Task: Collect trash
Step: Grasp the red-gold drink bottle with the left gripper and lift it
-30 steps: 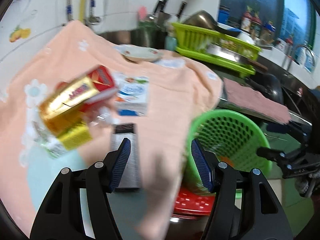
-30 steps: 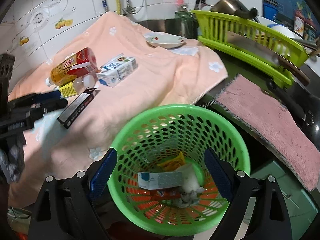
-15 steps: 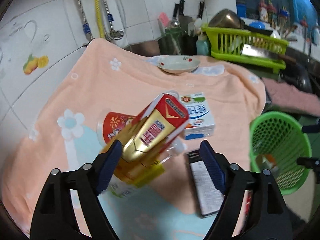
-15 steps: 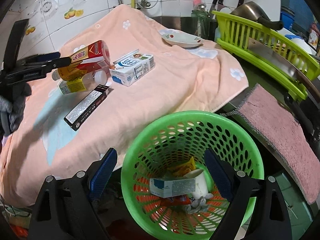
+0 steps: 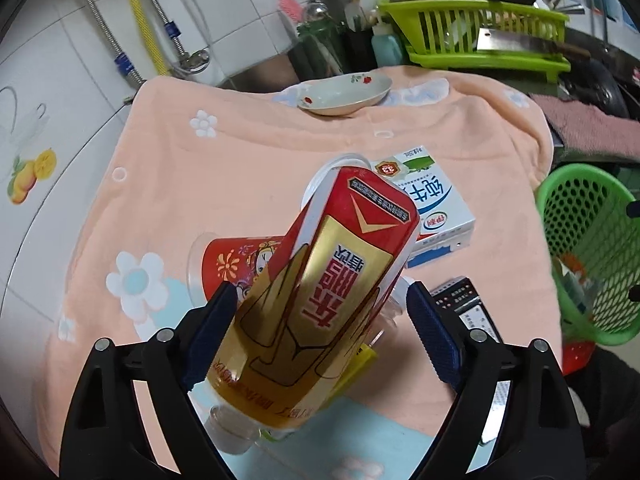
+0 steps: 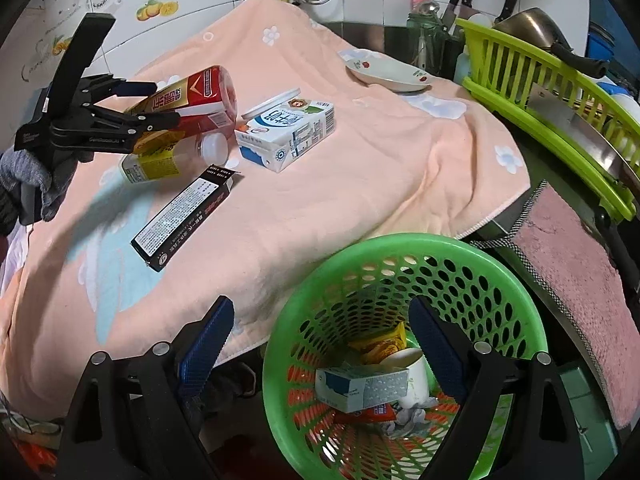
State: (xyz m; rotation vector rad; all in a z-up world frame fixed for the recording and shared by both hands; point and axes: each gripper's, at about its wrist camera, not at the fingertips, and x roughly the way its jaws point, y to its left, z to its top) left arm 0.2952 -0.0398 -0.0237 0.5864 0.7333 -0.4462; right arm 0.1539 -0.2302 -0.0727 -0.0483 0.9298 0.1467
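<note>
Left gripper [image 5: 318, 322]: jaws spread on either side of a glossy red-and-gold bottle [image 5: 320, 300], contact not confirmed. The bottle lies tilted over the left part of the peach terry towel [image 5: 248, 160], long axis running from the gripper toward the far right edge. It hides most of a clear yellow-labelled bottle [image 6: 160, 160] and a red printed cup [image 5: 236, 264]. White milk carton [image 6: 288, 132] and black rectangular box [image 6: 184, 216] lie nearby. Right gripper [image 6: 316, 340]: jaws wide apart, empty, above the perforated green plastic basket [image 6: 500, 276] holding scraps.
</note>
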